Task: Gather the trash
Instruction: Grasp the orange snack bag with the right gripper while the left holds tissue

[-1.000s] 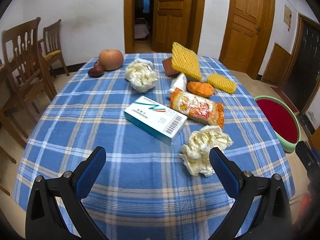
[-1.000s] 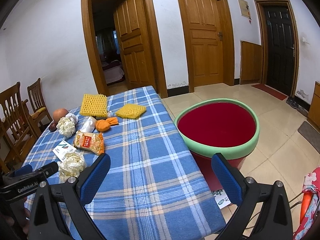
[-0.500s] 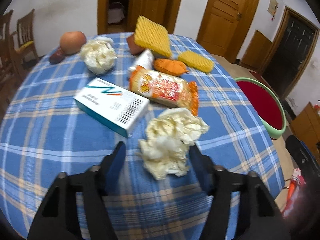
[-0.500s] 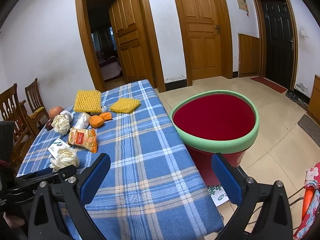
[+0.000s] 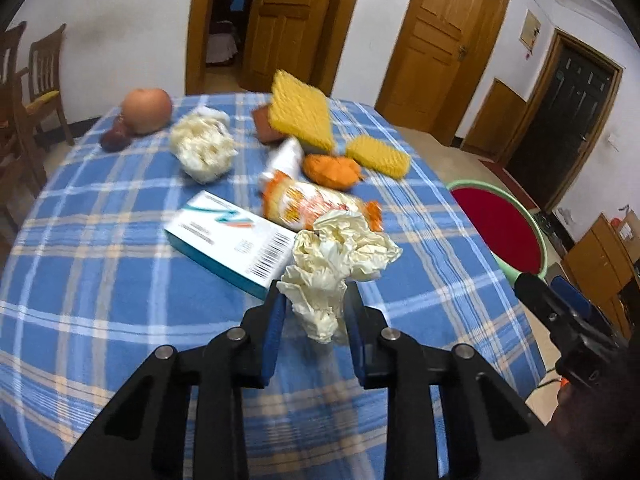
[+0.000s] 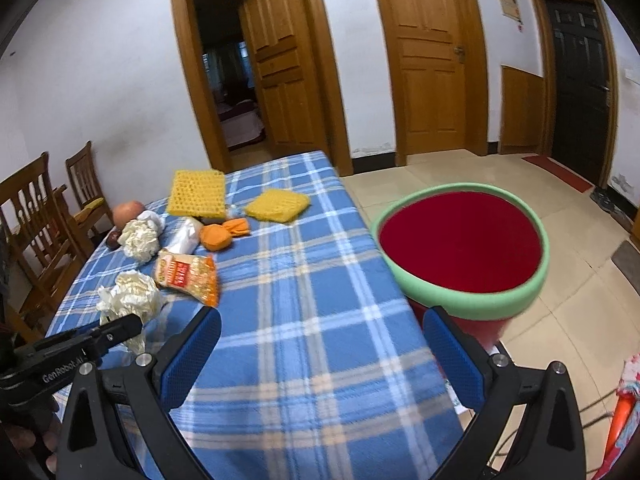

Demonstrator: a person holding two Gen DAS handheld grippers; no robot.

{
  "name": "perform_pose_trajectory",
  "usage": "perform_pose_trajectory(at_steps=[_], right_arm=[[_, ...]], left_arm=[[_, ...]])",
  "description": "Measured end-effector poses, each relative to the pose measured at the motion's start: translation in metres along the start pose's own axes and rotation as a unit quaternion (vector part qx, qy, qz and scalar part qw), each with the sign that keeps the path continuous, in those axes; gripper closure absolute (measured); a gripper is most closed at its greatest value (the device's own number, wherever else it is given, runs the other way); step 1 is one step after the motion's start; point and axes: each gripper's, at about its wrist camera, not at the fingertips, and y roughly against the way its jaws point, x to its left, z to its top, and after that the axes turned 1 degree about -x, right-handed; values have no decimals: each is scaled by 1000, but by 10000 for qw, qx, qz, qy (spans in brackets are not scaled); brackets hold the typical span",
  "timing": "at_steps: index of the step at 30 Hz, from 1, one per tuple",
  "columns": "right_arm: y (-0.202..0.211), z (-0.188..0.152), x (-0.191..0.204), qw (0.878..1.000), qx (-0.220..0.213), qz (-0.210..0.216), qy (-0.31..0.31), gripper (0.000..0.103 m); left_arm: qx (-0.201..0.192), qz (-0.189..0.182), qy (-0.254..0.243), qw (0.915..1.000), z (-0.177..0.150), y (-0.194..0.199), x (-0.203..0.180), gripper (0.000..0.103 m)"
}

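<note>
My left gripper (image 5: 314, 312) is shut on a crumpled cream paper ball (image 5: 340, 256), held just above the blue plaid tablecloth (image 5: 100, 264); the ball also shows in the right wrist view (image 6: 130, 294). Beside it lie a white and teal box (image 5: 232, 236), an orange snack packet (image 5: 316, 202), a second paper ball (image 5: 202, 148), an orange wrapper (image 5: 332, 170) and two yellow foam nets (image 5: 300, 114). My right gripper (image 6: 320, 344) is open and empty over the table's right edge. The red bin with a green rim (image 6: 464, 248) stands on the floor to the right.
An apple (image 5: 146, 110) and a dark fruit (image 5: 114, 140) sit at the table's far left. Wooden chairs (image 6: 44, 216) stand left of the table. Wooden doors line the far wall. The bin also shows in the left wrist view (image 5: 500, 232).
My left gripper moved forward to the near paper ball and closed on it. The right gripper shifted slightly; it stays open.
</note>
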Motion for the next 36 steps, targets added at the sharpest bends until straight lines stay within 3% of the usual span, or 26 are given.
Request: perform_pose_trajectory(at_steps=[16,21,27,32,36], right_arm=[[-65,30,63,9939,566,769,555,0],[-85,32,75,9904,795,972,579,0],[-109,31,86,9854,1057,1191,604,9],[-122,30,90,9821,1218,1313,582,31],[-126,28,90,9783,1270,1580,442,55]], left_arm=[[-301,959,421,9940,26,7,63,74],[-279,1048,501,9928,29,3,72,74],[-231,1079,593,9921,31,-3,80,74],[-205,1085,641,9918,31,-7,83,74],[-207,1086,656,9917,31,-7,84,74]])
